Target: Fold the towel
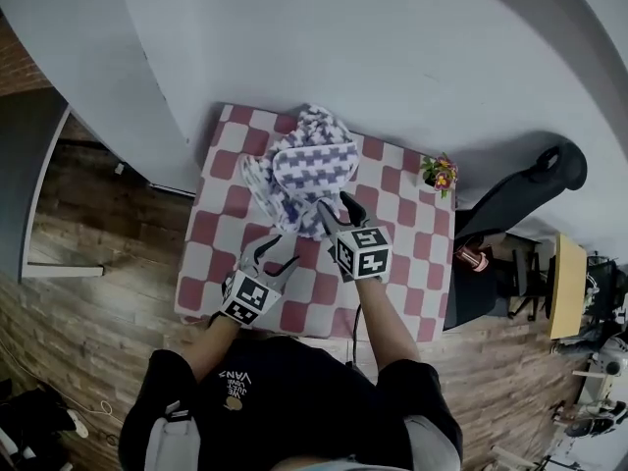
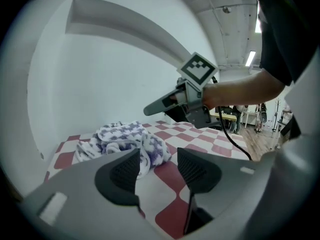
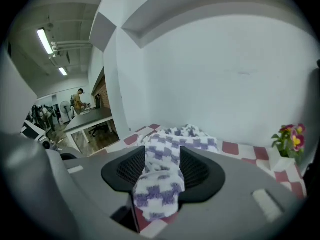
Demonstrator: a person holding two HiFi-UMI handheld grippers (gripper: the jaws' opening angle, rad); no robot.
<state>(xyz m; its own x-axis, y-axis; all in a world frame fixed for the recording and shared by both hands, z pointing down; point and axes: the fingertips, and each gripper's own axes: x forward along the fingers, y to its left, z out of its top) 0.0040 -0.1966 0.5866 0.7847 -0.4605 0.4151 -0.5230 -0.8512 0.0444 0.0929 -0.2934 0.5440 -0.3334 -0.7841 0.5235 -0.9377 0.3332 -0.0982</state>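
Observation:
A white towel with purple checks (image 1: pixel 312 165) lies crumpled at the far middle of the red-and-white checked table (image 1: pixel 407 229). My right gripper (image 1: pixel 337 204) is at the towel's near edge. In the right gripper view a strip of towel (image 3: pixel 161 184) runs between its jaws (image 3: pixel 162 166), which stand wide and do not squeeze it. My left gripper (image 1: pixel 278 253) hovers over the table nearer the front, open and empty (image 2: pixel 157 161). From there the towel (image 2: pixel 125 139) sits ahead to the left, with the right gripper (image 2: pixel 150 110) above it.
A small pot of flowers (image 1: pixel 440 175) (image 3: pixel 287 144) stands at the table's far right corner. A white wall runs behind the table. A black chair (image 1: pixel 520 194) is to the right, and wooden floor (image 1: pixel 88 263) to the left.

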